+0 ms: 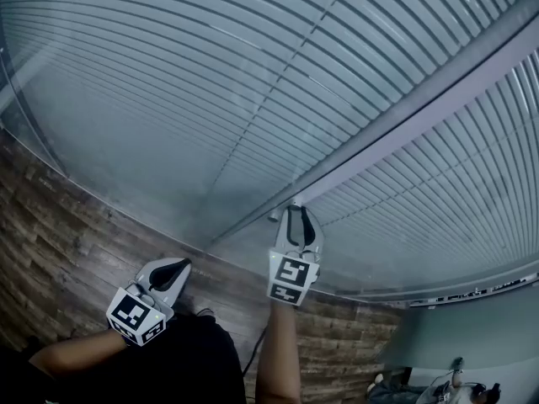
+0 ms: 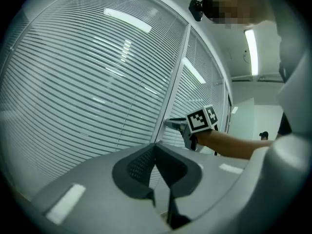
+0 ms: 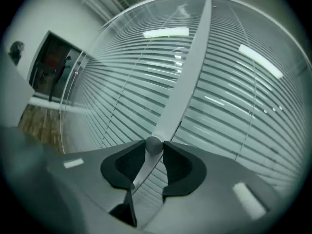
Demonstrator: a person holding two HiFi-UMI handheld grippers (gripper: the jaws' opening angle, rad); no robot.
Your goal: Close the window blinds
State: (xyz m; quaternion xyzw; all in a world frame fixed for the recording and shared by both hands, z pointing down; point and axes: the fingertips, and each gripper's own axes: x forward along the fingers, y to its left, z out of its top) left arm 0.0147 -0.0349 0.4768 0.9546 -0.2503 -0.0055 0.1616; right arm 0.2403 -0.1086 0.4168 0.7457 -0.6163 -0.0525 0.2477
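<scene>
Wood-plank floor [image 1: 50, 225] runs across the lower left of the head view, brown and streaky. Past it a glazed wall fills the frame, blinds [image 1: 168, 74] over the glass, and a pale metal post [image 1: 438, 99] slices from upper right toward centre. A ceiling strip light [image 2: 252, 50] glows at the upper right of the left gripper view. In the right gripper view, a dark doorway [image 3: 53, 67] sits at the left, set in a white wall [image 3: 53, 18].
</scene>
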